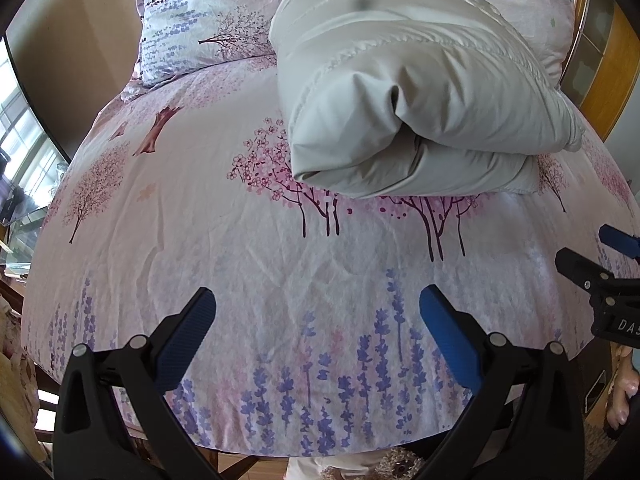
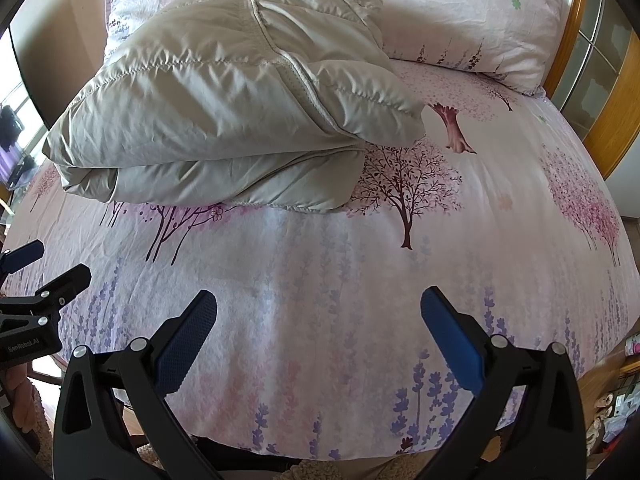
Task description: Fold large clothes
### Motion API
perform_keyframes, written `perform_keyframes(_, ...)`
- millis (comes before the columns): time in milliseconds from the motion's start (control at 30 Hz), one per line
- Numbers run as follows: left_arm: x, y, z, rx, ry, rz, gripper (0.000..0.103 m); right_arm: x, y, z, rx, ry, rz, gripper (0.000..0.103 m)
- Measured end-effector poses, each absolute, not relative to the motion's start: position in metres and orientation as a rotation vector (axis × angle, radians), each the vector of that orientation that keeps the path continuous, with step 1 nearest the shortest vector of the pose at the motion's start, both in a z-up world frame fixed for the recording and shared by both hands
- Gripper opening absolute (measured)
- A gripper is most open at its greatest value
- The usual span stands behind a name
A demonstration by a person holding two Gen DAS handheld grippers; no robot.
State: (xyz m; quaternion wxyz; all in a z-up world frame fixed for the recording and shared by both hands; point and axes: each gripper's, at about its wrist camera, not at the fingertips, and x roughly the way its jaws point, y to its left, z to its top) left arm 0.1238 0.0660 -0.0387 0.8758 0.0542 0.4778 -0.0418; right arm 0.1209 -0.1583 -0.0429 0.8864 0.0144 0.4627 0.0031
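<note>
A pale grey quilted down jacket [image 1: 404,92] lies folded into a thick bundle on the bed, toward its head. The same jacket [image 2: 236,100] fills the upper left of the right wrist view. My left gripper [image 1: 318,312] hovers over the foot of the bed, open and empty, well short of the jacket. Over the same stretch of sheet, the right gripper [image 2: 319,312] is also open with nothing between its blue pads. The right gripper [image 1: 600,256] shows at the right edge of the left wrist view, and the left gripper [image 2: 44,264] at the left edge of the right wrist view.
The bed sheet [image 1: 240,240] is pink-white with printed trees and lavender. Matching pillows [image 1: 188,24] [image 2: 472,20] lie at the head. A wooden headboard frame [image 2: 576,52] stands to the right. The bed's foot edge [image 2: 320,452] is just below the grippers.
</note>
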Motion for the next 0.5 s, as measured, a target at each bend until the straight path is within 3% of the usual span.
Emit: perform_keyframes(500, 0.1212, 0.0688, -0.0338, 0.107, 0.970, -0.091, 0.101, 0.1213, -0.1551, -0.0443, 0.031, 0.965, 0.004, 0.102)
